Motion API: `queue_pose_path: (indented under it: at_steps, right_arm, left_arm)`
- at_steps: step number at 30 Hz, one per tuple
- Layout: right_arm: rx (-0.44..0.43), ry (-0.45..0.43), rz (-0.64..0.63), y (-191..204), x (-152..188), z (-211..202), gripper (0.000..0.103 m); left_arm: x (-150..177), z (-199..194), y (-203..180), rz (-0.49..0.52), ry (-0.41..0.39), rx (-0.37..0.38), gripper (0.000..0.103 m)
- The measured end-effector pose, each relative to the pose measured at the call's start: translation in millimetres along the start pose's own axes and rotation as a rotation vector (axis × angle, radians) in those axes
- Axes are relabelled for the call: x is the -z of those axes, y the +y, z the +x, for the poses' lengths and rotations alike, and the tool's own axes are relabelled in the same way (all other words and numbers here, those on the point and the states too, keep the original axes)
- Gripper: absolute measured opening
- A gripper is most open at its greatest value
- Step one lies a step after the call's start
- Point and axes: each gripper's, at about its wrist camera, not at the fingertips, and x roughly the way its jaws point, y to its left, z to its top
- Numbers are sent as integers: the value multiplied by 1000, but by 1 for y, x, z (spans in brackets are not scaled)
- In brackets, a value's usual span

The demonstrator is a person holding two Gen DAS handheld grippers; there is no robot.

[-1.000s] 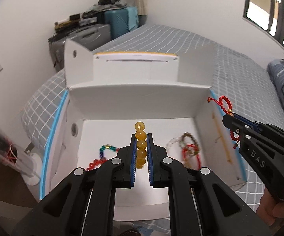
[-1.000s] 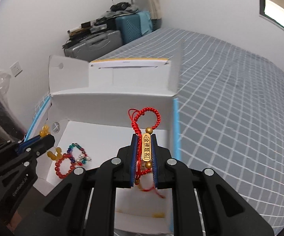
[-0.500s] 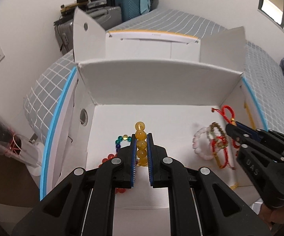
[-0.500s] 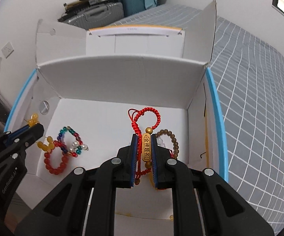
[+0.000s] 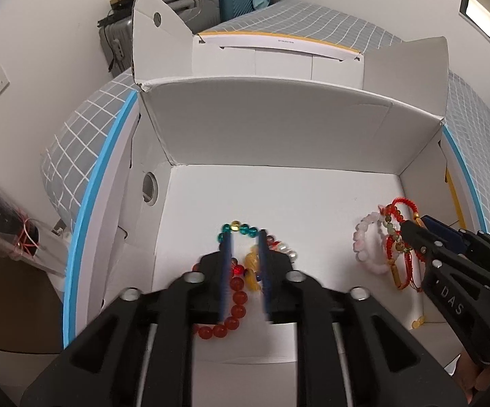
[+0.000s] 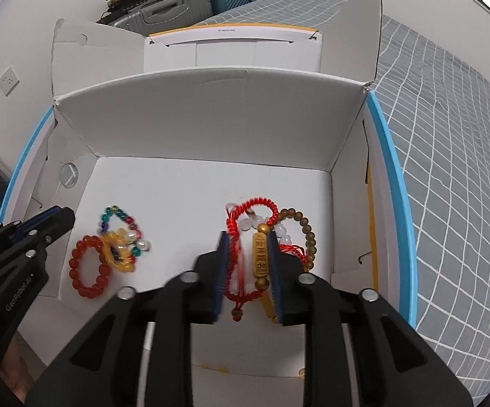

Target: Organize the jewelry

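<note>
Both fisheye views look steeply down and forward along their own fingers, from close above, into the same open white box [image 5: 279, 129] on the bed [image 6: 448, 108]. The left wrist view sits over the box's left half and catches the right hand-held gripper [image 5: 414, 224] at its right edge. The right wrist view sits over the right half, with the left hand-held gripper [image 6: 65, 215] at its left edge. Both share the box floor, back wall and suitcases [image 6: 163, 6] behind.
</note>
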Motion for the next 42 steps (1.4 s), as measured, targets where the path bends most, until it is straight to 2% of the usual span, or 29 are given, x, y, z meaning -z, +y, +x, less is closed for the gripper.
queue_pose_path:
  at_steps: [1, 2, 5, 6, 10, 12, 15, 17, 27, 32, 35, 42]
  right_arm:
    - [-4, -9, 4, 0, 0, -2, 44]
    - [-6, -21, 8, -1, 0, -5, 48]
    - [-7, -42, -3, 3, 1, -15, 61]
    - [-1, -50, -1, 3, 1, -18, 69]
    - [10, -96, -7, 8, 6, -40, 80]
    - [10, -123, 2, 8, 9, -50, 85]
    - [23, -166, 16, 7, 15, -65, 92]
    - [29, -194, 23, 7, 21, -74, 95]
    - [93, -324, 17, 23, 67, -121, 95]
    - [103, -336, 23, 25, 91, -130, 95]
    - [109, -332, 23, 25, 103, -129, 95]
    - [118, -326, 38, 20, 118, -127, 95]
  left_arm:
    - [0, -2, 1, -8, -7, -4, 37]
    - [0, -4, 2, -13, -15, -6, 44]
    - [2, -15, 7, -29, -40, -1, 57]
    - [3, -20, 10, -39, -56, 4, 65]
    - [9, -36, 17, -62, -99, 12, 78]
    - [14, -47, 23, -82, -129, 29, 88]
    - [21, -62, 30, -94, -164, 41, 93]
    - [27, -70, 33, -94, -183, 47, 96]
    - [65, -104, 37, -57, -243, 68, 97]
    - [88, -117, 36, -30, -268, 73, 97]
    - [99, -121, 32, -13, -277, 49, 97]
    - [115, -117, 34, 2, -268, 37, 97]
